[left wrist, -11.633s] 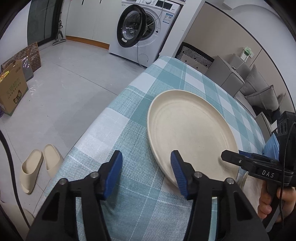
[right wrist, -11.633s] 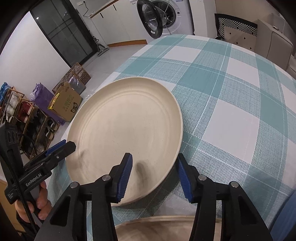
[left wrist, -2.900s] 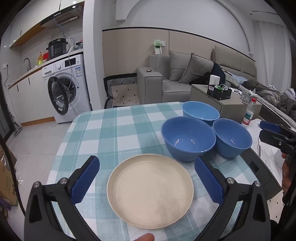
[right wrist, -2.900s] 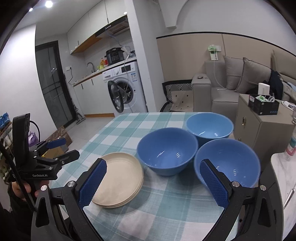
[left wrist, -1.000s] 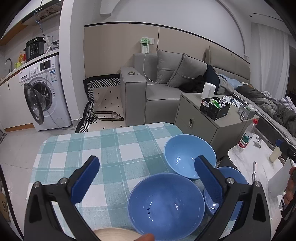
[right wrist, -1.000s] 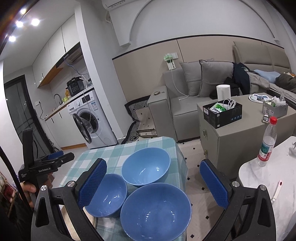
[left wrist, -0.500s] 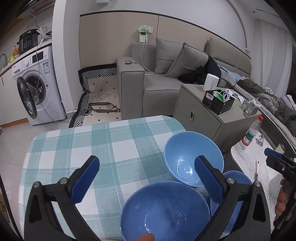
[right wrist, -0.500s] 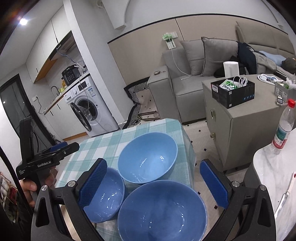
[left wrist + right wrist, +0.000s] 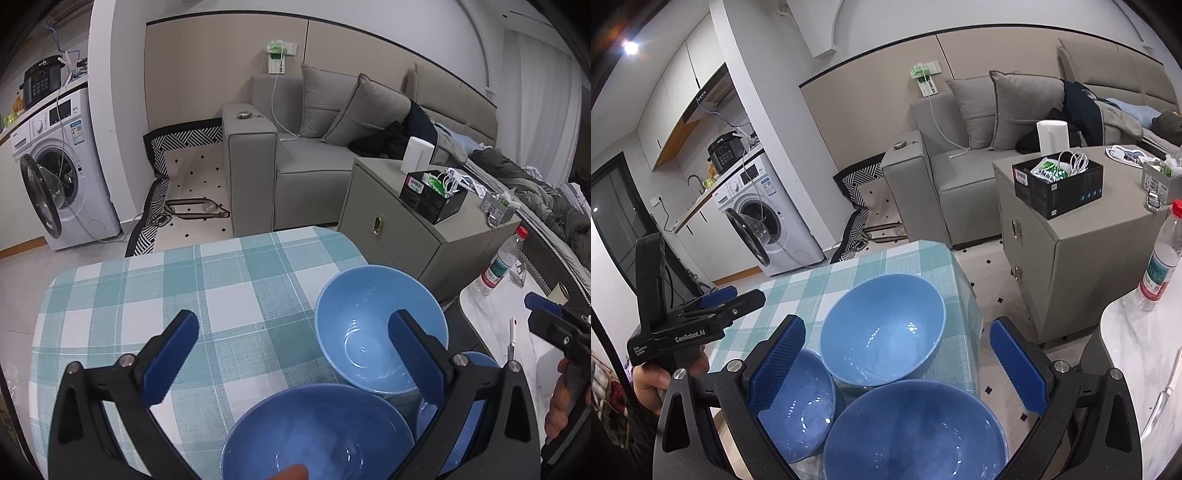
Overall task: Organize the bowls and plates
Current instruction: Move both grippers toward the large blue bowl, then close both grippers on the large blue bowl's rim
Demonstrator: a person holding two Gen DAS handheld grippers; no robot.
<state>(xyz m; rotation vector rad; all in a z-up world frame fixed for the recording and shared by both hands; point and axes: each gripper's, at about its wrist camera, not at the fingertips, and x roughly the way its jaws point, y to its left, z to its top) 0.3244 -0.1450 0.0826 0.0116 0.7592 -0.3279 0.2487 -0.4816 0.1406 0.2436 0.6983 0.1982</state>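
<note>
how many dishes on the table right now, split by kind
Blue bowls: 3, the far bowl, the left bowl and the near bowl
Plates: 0 in view
Total: 3 dishes on the checked tablecloth

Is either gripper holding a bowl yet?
No: left gripper and right gripper both hang open above the blue bowls.

On the side of my left gripper [image 9: 713, 306], seen from my right wrist camera, I can read "GenRobot.AI" in white letters, while the small line under it and the labels on the washing machine [image 9: 764, 218] are too small.
</note>
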